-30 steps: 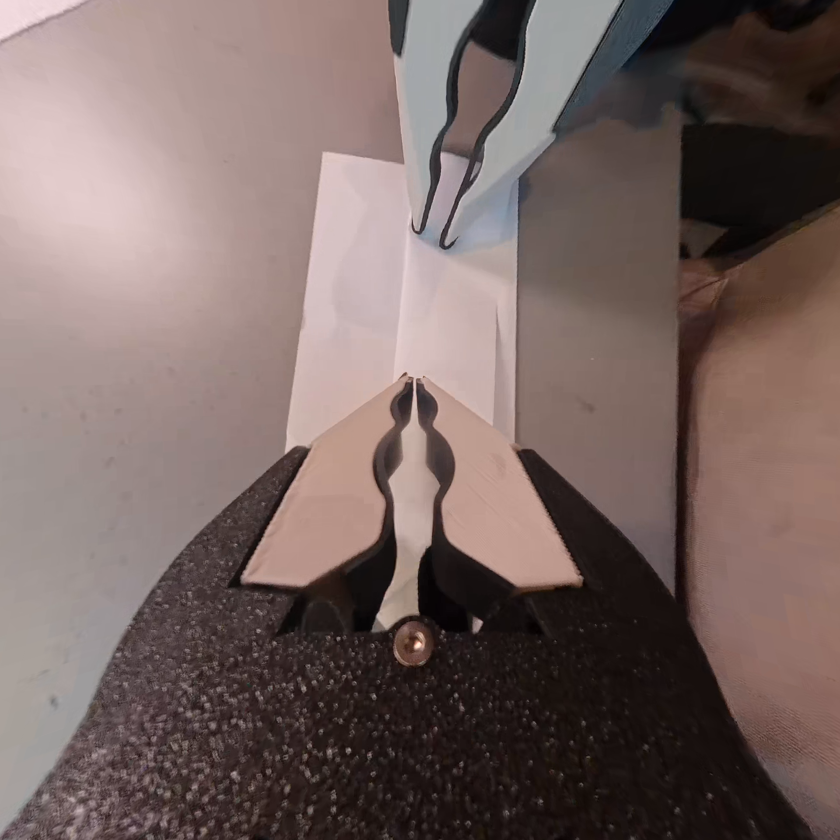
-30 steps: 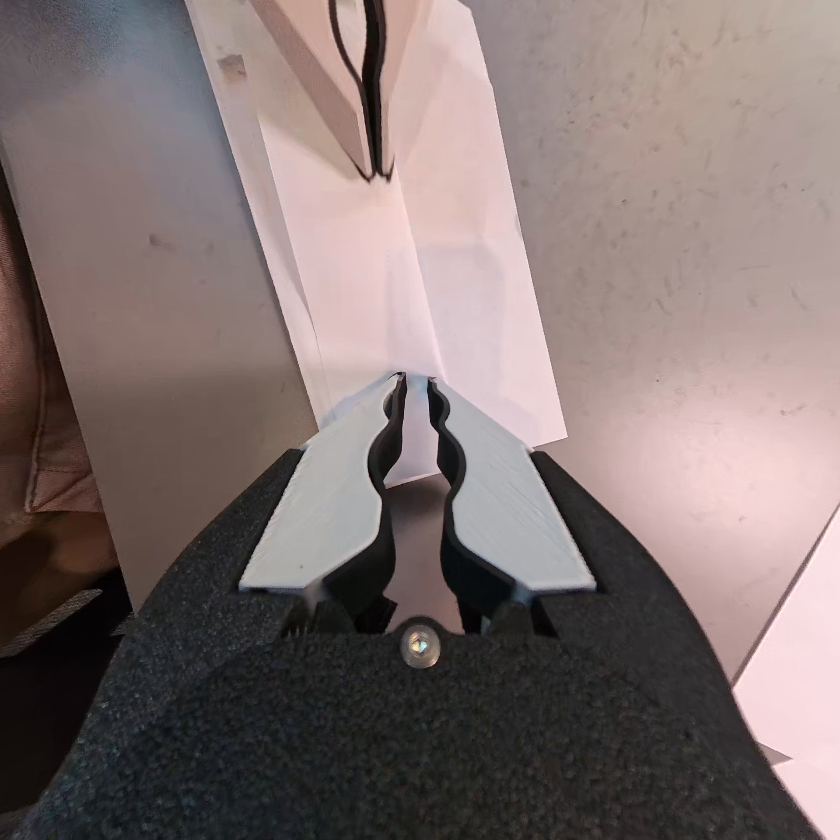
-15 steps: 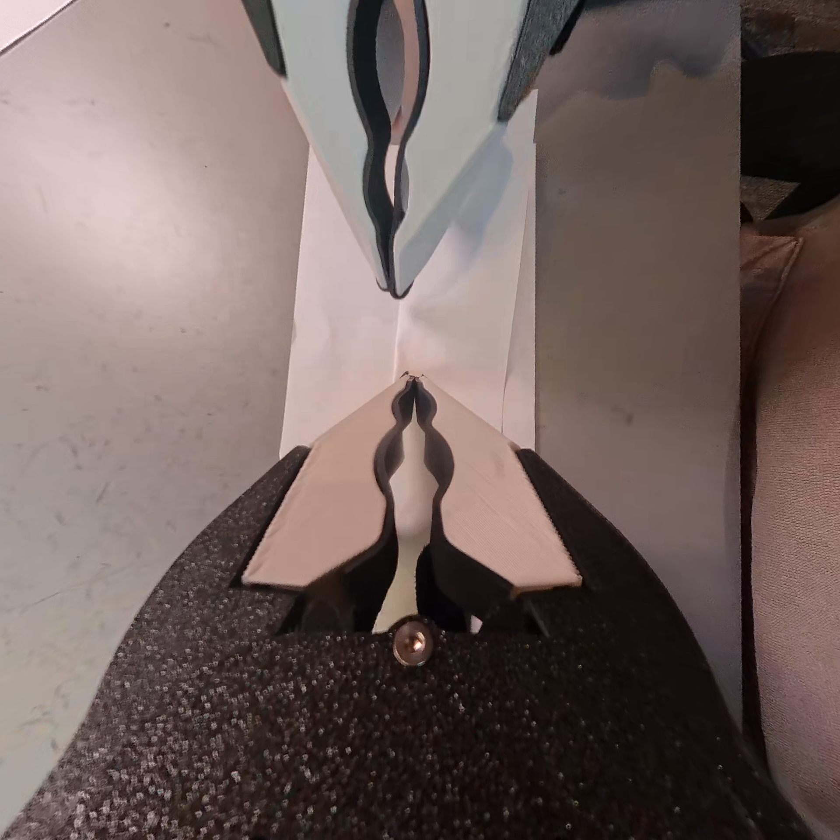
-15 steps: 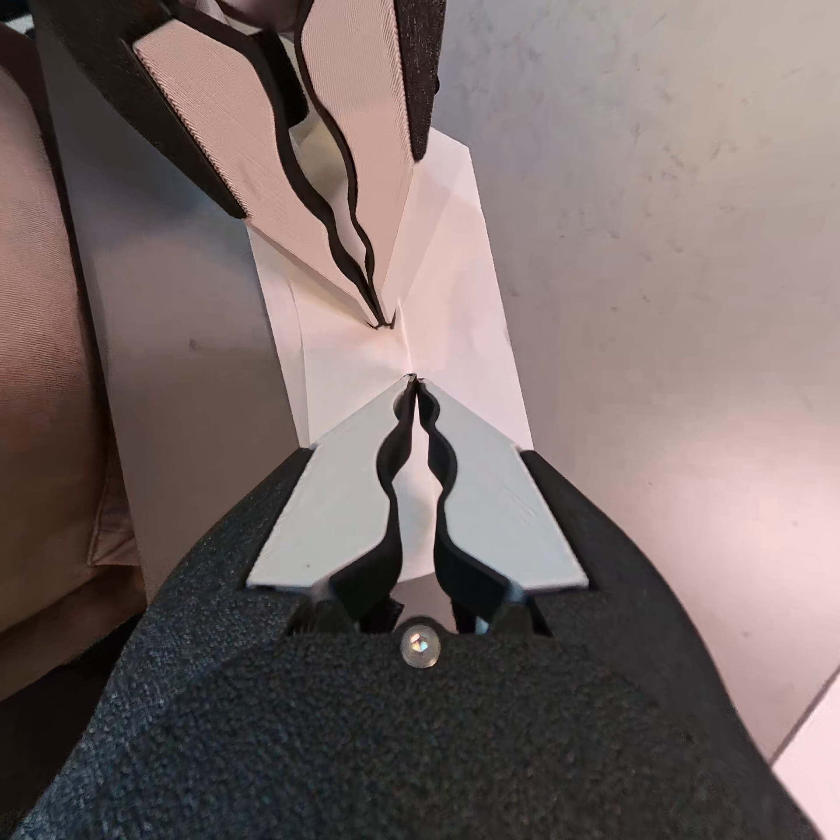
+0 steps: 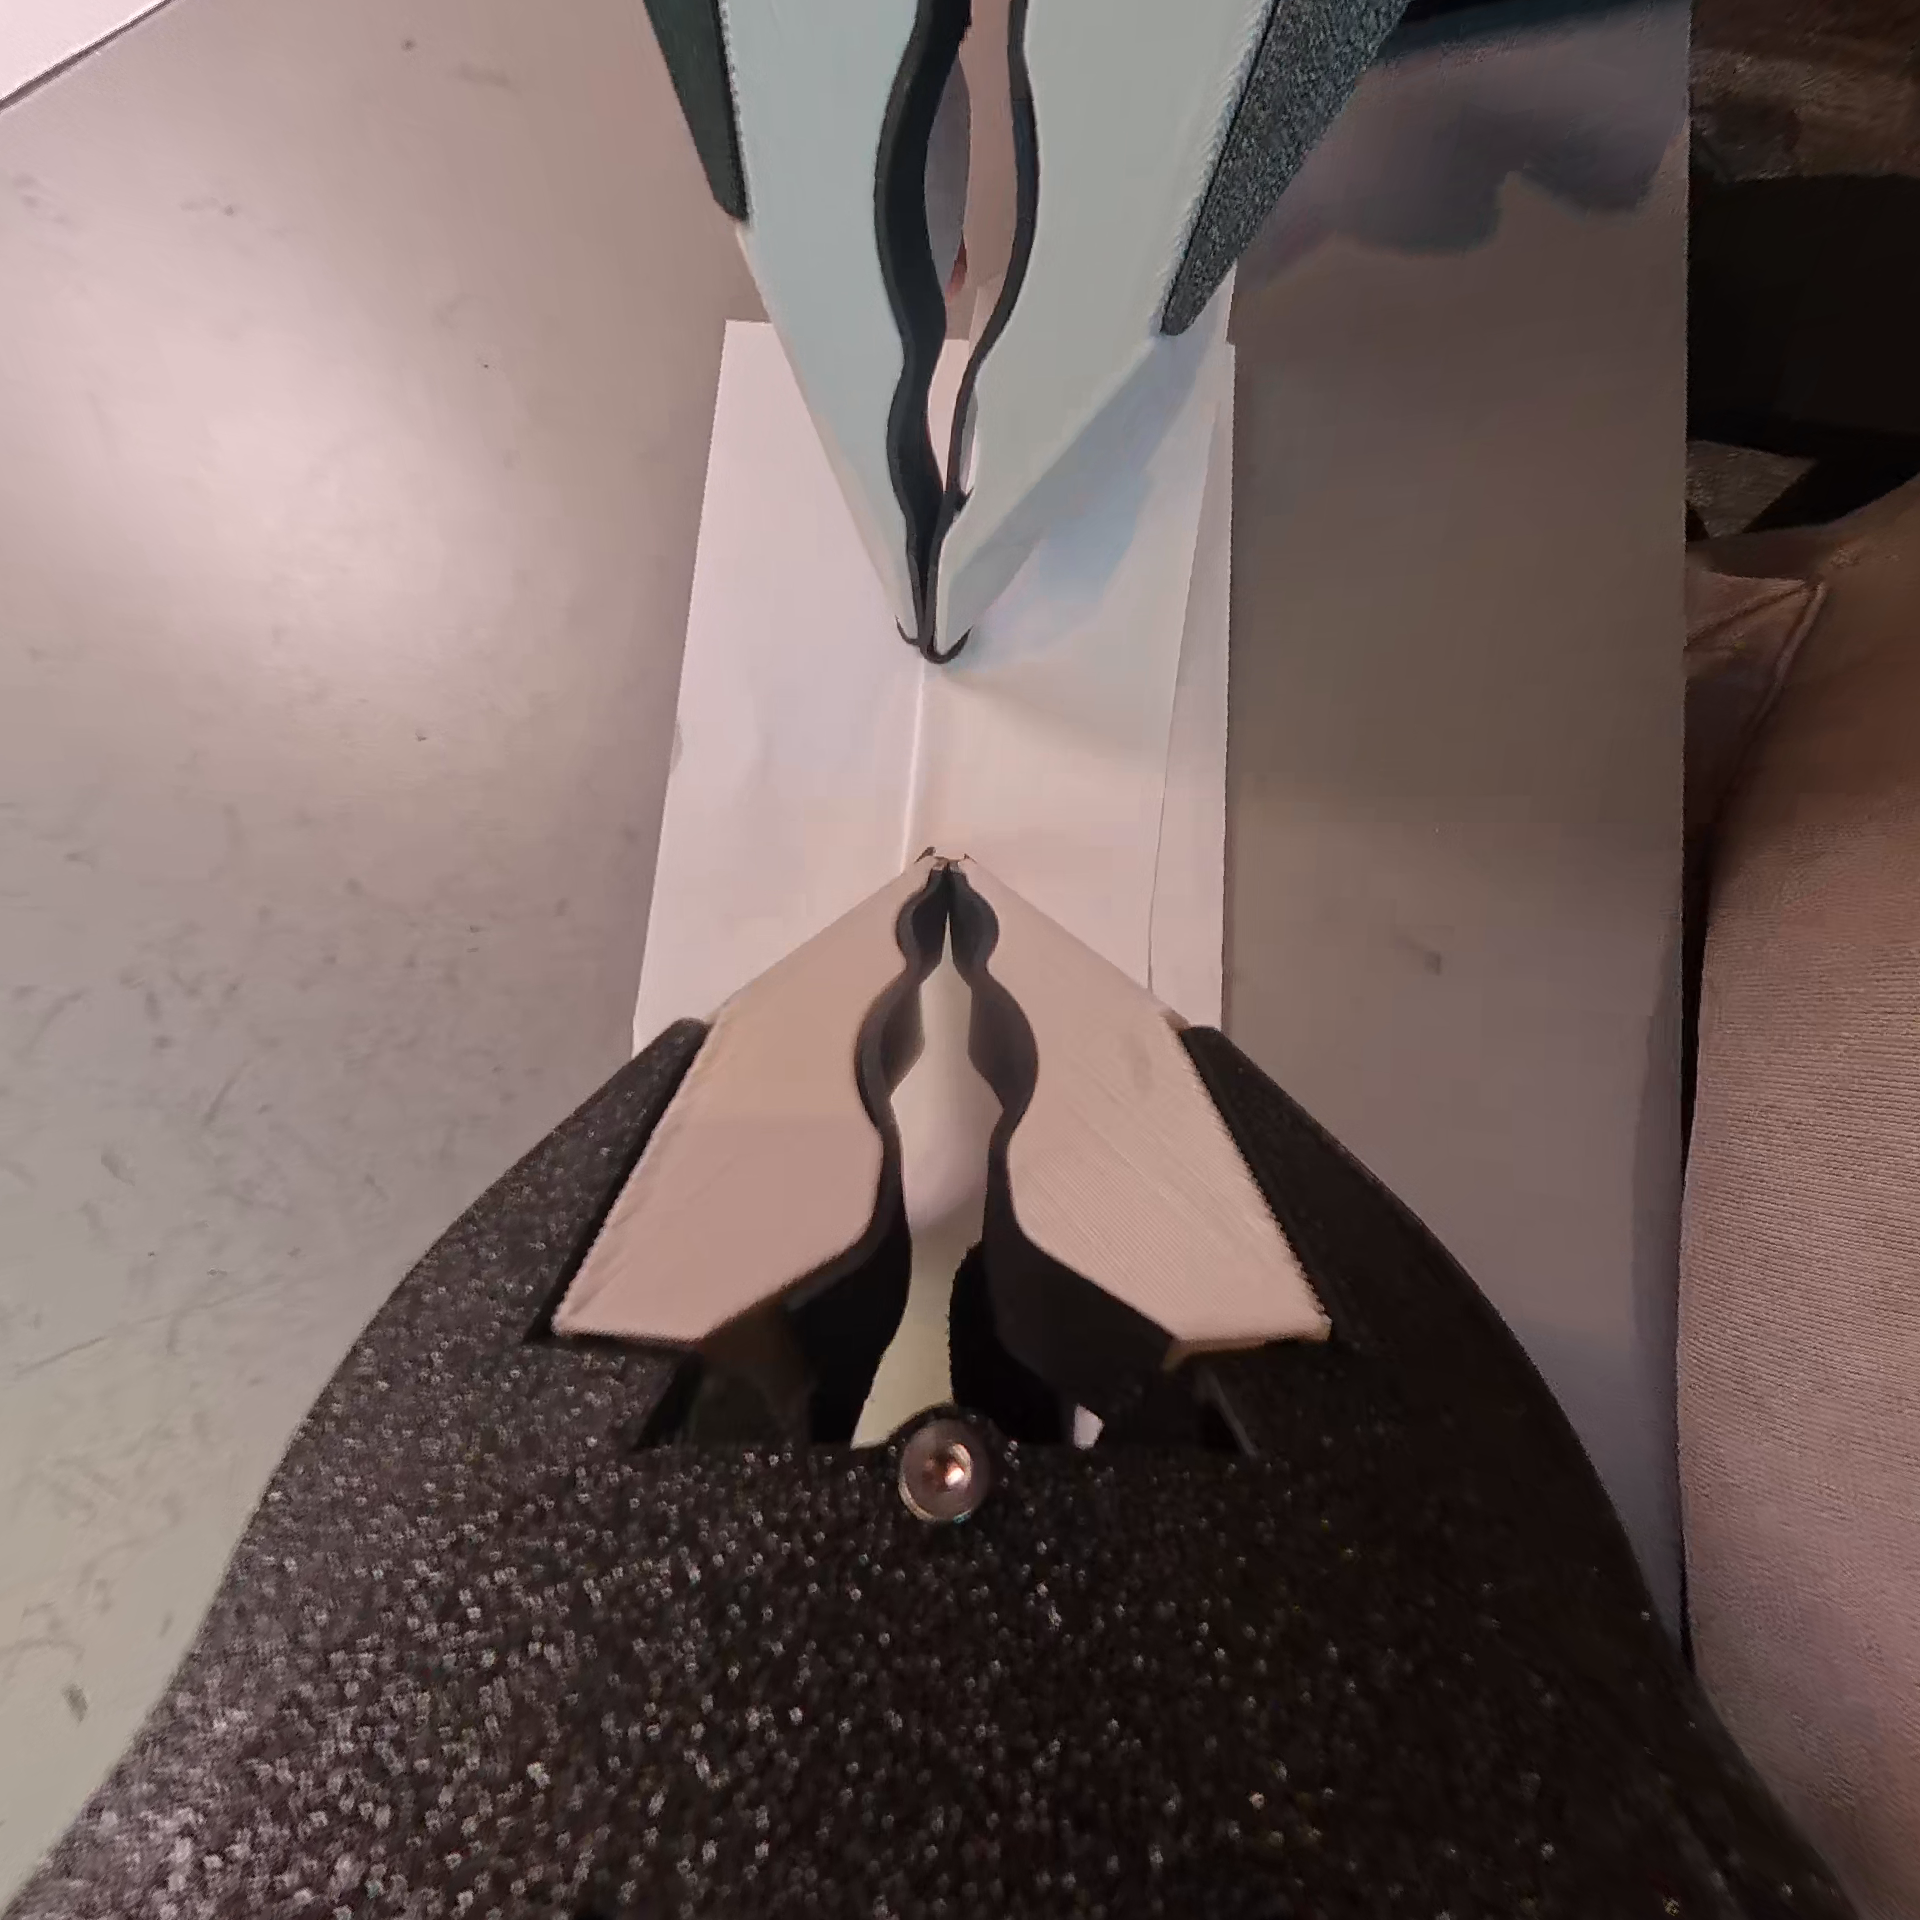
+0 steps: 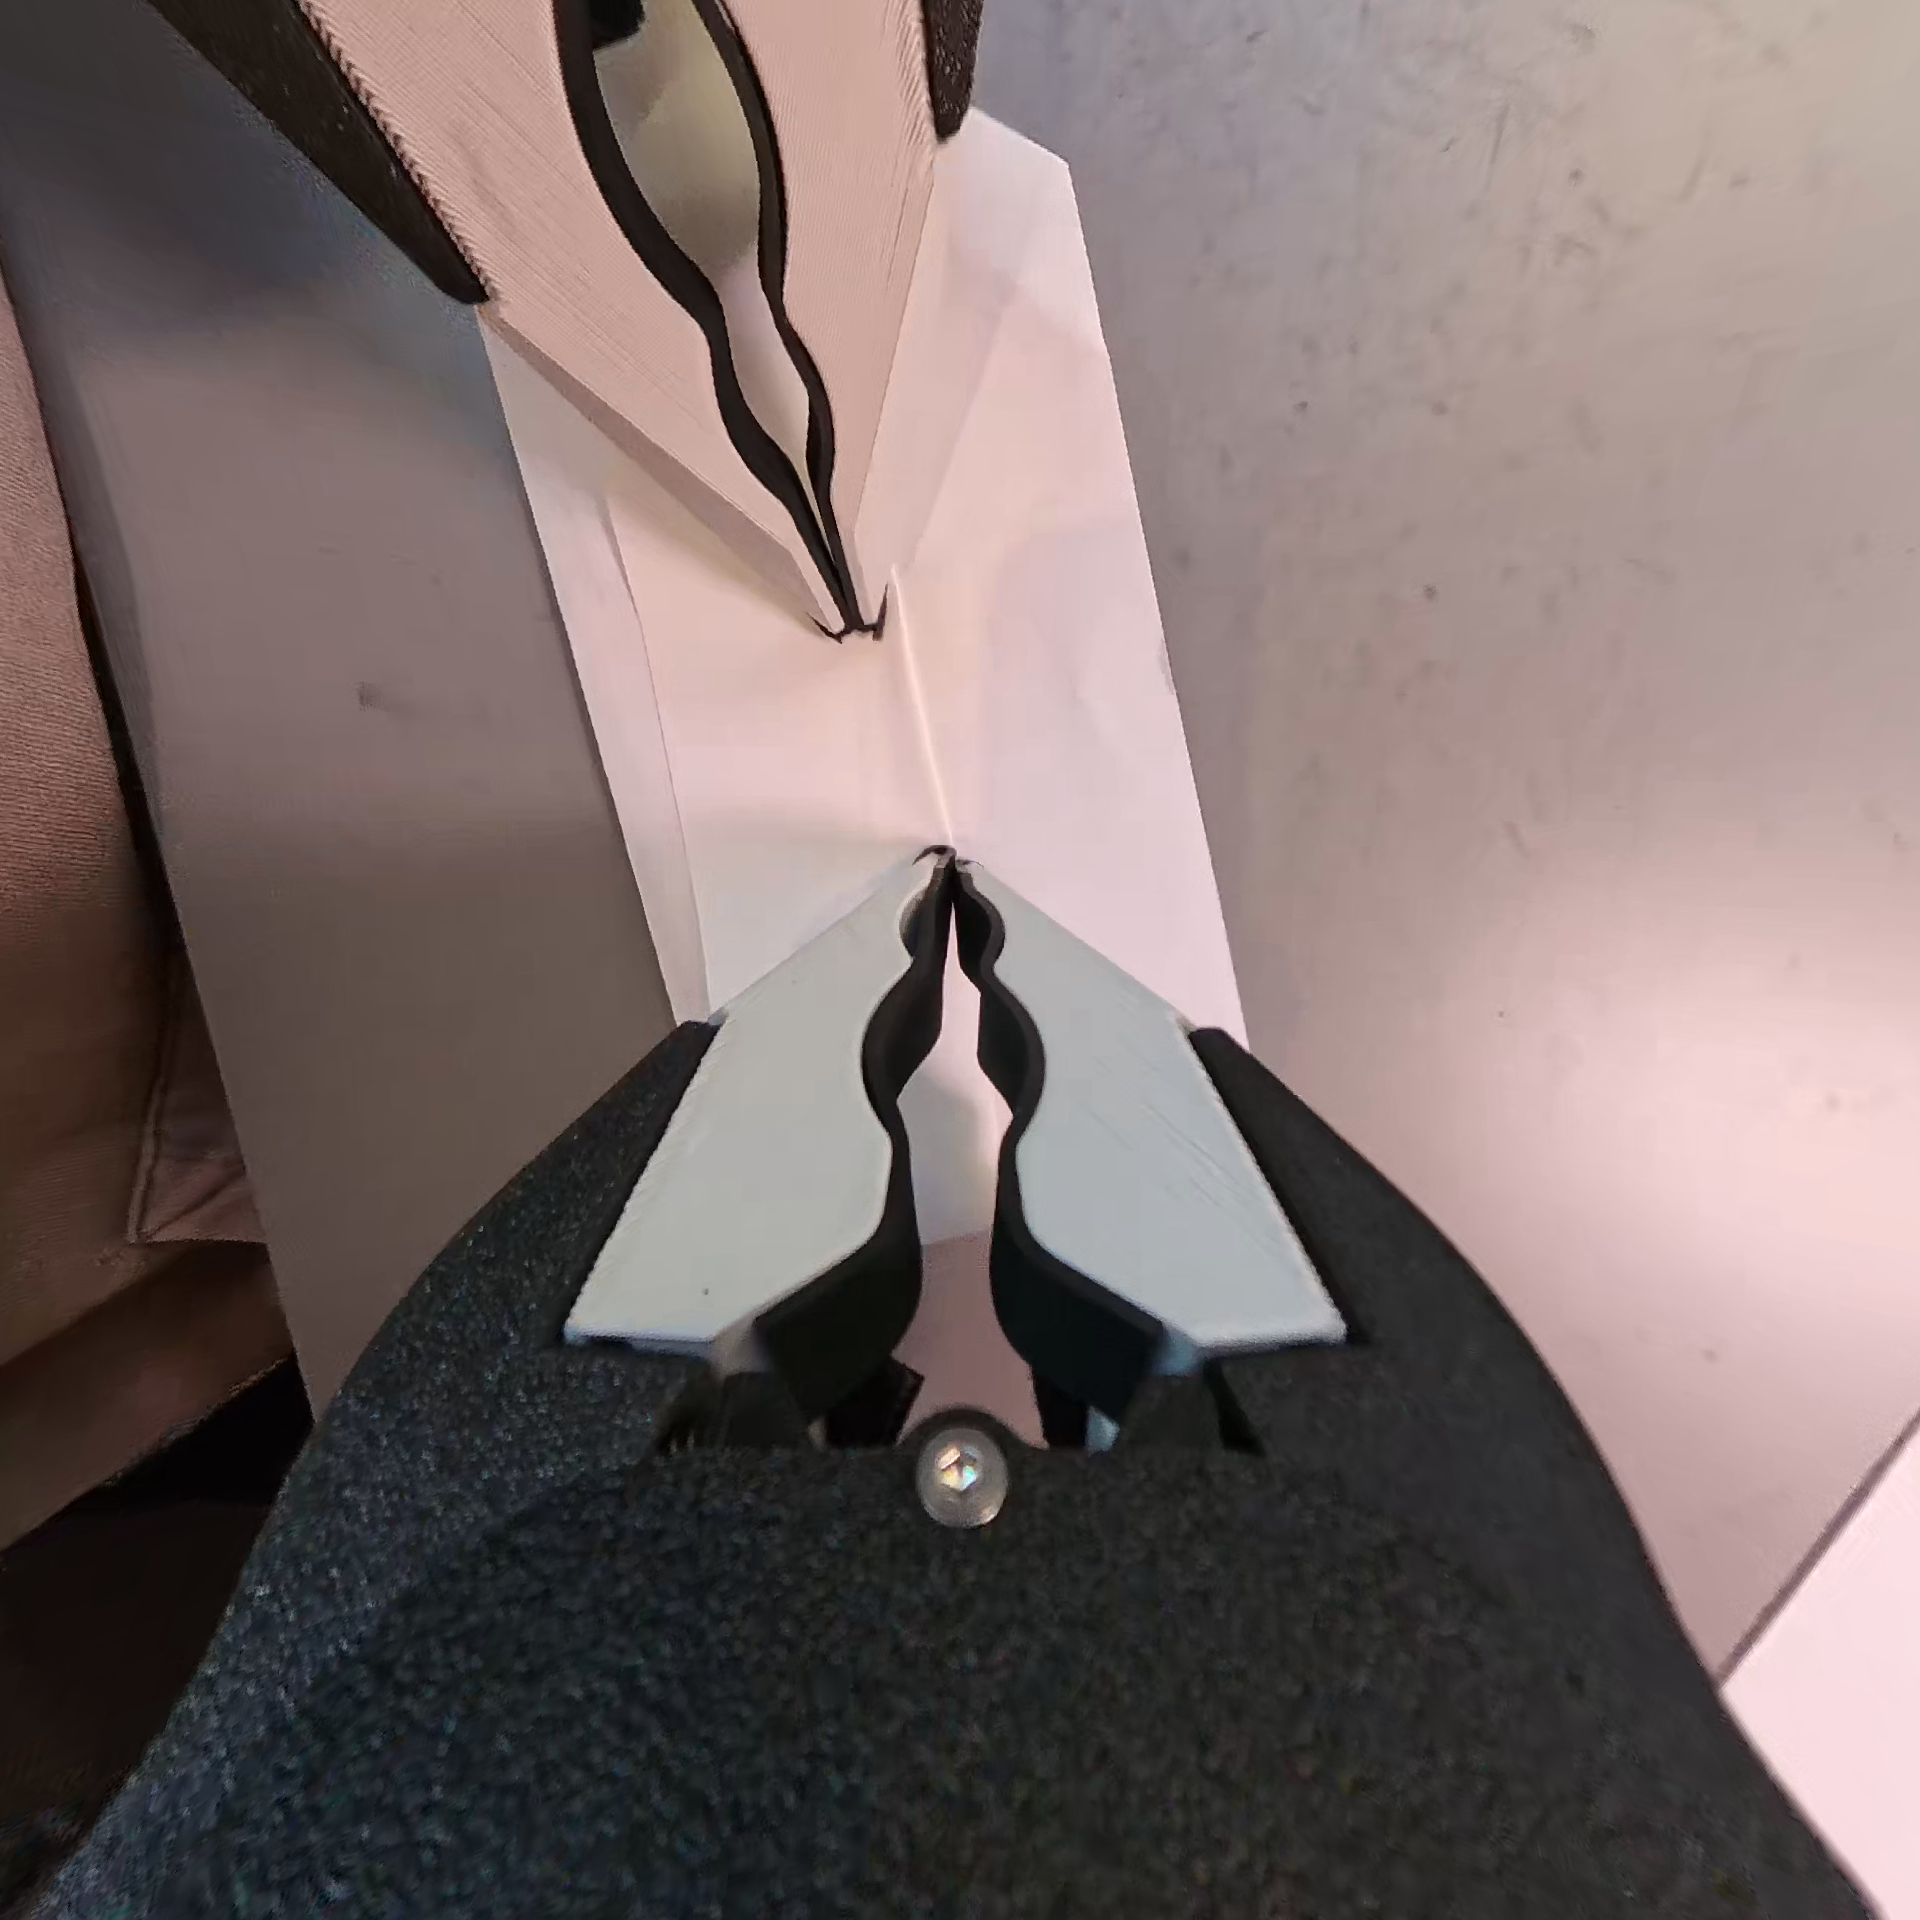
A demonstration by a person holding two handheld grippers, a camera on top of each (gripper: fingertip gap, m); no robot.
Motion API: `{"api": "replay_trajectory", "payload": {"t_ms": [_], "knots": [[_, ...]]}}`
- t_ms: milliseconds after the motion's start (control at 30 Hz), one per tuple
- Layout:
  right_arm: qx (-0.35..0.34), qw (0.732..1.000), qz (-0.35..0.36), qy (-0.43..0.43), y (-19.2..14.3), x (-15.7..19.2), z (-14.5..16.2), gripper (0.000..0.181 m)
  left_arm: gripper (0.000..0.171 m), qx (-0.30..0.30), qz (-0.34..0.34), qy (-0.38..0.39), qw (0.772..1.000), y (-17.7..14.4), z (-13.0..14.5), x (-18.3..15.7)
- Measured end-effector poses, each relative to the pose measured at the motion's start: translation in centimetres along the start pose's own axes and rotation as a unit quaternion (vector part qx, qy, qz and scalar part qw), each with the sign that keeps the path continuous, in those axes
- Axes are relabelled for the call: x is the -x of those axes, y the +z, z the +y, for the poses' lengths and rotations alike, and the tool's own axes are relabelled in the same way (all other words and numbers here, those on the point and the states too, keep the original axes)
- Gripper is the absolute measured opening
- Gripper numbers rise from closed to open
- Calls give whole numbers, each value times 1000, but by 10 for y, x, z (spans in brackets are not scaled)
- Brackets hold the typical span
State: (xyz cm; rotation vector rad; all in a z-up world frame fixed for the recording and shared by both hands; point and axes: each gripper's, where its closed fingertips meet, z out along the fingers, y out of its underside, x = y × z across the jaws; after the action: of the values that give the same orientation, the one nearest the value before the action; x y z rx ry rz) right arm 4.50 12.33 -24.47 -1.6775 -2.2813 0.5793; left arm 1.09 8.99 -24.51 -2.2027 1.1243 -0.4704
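Observation:
A folded white paper lies on a grey table, with a raised middle crease running between my two grippers. My left gripper, with beige fingers, is shut with its tips pinched on the crease at the near end. My right gripper, with pale blue fingers, is shut on the same crease of the paper from the opposite end. Each shows in the other's view: the right gripper and the left gripper face tip to tip, a short way apart.
The paper lies close to the table's edge. A person's beige clothing is just beyond that edge, also seen in the right wrist view. Another white sheet lies at the lower right of that view. My right fingertips sit around 6 cm from my left ones.
My right gripper went from slightly open at the paper's far end to shut, and slid along the crease towards my left gripper. My left gripper stayed shut in place.

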Motion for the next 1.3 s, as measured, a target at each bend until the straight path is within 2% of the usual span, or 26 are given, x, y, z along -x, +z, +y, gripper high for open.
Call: {"api": "replay_trajectory", "payload": {"t_ms": [200, 767, 1300], "knots": [[2, 1000, 7, 30, -10, -5, 19, 0, 0, 3, -1, 2, 1000, 0, 0, 0], [41, 998, 24, 35, -28, -12, 54, 0, 0, 3, 3, 3, 1000, 0, 0, 0], [18, 998, 40, 51, -27, -12, 54, 0, 0, -1, -4, 11, 1000, 0, 0, 0]]}}
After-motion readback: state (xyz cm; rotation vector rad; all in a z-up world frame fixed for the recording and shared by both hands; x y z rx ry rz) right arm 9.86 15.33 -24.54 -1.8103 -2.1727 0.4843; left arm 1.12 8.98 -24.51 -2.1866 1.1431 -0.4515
